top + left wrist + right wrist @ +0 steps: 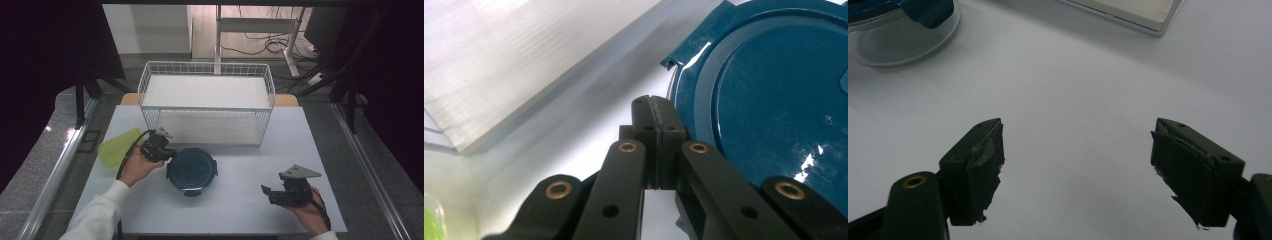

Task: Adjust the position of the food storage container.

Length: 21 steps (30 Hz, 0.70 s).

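A white wire basket (207, 102) stands at the tabletop's (240, 200) far edge. The round blue-lidded container (192, 170) sits mid-tabletop; the left gripper (167, 152), jaws pressed together, is just beside its rim. Near the right edge, the right gripper (267, 194) holds its jaws wide, empty.

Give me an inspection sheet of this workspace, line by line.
Surface: white table top, bare around the things.
Job's things: round clear container with dark teal clip-on lid, lid on, standing mid-table.
Clutter: translucent yellow-green plastic piece at left; white wire two-tier rack at back.
Grippers: left tongs shut, empty, beside the lid's rim; right tongs open, empty, over bare table.
Cables: black cable trailing from left tongs.
Surroundings: floor cables behind the table.
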Available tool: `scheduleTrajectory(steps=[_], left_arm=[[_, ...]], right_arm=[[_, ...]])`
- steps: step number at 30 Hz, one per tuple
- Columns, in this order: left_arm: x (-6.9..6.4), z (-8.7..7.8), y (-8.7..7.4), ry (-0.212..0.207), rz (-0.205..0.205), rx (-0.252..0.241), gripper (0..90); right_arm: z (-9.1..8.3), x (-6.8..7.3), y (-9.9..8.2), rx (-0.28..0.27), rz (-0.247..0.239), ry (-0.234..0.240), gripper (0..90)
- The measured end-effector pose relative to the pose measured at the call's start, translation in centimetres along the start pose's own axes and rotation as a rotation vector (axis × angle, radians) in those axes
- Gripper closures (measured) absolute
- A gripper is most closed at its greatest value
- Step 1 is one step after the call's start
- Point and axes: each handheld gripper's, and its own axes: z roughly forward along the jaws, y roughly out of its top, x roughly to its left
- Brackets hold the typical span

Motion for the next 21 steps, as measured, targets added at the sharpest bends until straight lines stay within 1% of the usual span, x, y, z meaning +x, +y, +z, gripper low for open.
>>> scheduleTrajectory(steps=[5, 9, 12, 17, 21], left_arm=[[-0.7, 0.2, 0.2, -0.005, 0.007, -0.002, 90.0], [-1.5, 0.4, 0.4, -0.02, 0.02, -0.003, 90.0], [-2.2, 0.7, 0.7, -0.028, 0.043, 0.001, 90.0], [-2.8, 0.9, 0.9, -0.032, 0.048, -0.007, 90.0], [-3.2, 0.9, 0.8, -0.047, 0.053, -0.01, 90.0]], right_arm=[[0.0, 0.0, 0.0, -0.001, -0.001, 0.001, 21.0], [0.0, 0.1, 0.0, 0.0, -0.001, 0.002, 21.0], [0.0, 0.0, 0.0, 0.0, 0.0, 0.002, 21.0], [0.0, 0.1, 0.0, 0.0, -0.001, 0.003, 21.0], [0.0, 0.0, 0.0, 0.0, -0.001, 0.003, 21.0]])
